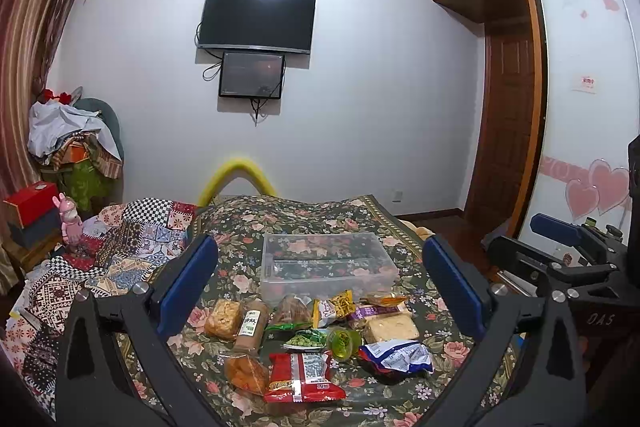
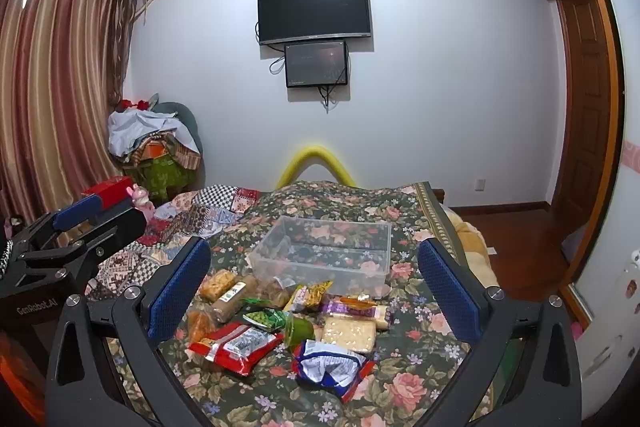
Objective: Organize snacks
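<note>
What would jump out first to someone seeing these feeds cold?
Most likely the heap of bright snack packets lying on the floral bedspread, with the red packet nearest the cameras. Just beyond the heap stands a clear plastic bin, with no snacks in it yet. Above, a dark TV hangs on the far wall, and both the left gripper and right gripper are open and holding nothing.

"DAS" is printed on the right gripper body at the right edge of the left wrist view. "GenRobot.AI" is on the left gripper body, far left in the right wrist view. Snack pack print is too small to read.
</note>
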### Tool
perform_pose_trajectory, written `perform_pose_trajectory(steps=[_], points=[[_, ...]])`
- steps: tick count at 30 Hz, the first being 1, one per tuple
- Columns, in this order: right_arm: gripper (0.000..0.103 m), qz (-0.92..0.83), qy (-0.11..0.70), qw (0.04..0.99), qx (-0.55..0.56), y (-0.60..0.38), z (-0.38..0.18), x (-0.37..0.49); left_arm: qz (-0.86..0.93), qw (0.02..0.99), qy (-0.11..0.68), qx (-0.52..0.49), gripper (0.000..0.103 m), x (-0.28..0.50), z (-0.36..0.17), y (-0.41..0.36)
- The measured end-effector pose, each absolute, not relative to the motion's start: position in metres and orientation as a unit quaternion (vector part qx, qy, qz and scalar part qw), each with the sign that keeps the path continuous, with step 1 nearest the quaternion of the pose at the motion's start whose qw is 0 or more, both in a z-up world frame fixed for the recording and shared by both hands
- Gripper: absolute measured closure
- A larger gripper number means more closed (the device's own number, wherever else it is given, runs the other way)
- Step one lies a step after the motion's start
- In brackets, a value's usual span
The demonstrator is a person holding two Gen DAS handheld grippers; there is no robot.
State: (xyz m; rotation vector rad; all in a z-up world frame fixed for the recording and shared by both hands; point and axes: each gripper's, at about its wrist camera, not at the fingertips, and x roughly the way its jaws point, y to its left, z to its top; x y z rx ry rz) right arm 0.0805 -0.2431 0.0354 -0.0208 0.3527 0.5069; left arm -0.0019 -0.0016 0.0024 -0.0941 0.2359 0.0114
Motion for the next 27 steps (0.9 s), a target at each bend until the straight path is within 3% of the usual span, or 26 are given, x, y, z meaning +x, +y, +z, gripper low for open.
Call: perform_pose_trajectory(steps=[27], points=[[0.000, 0.250, 0.170, 0.953, 0.000, -0.2433, 0.0401, 0.0783, 0.003, 0.992, 0.117, -0.047, 0.000, -0.0019, 0.0043, -0.0053]])
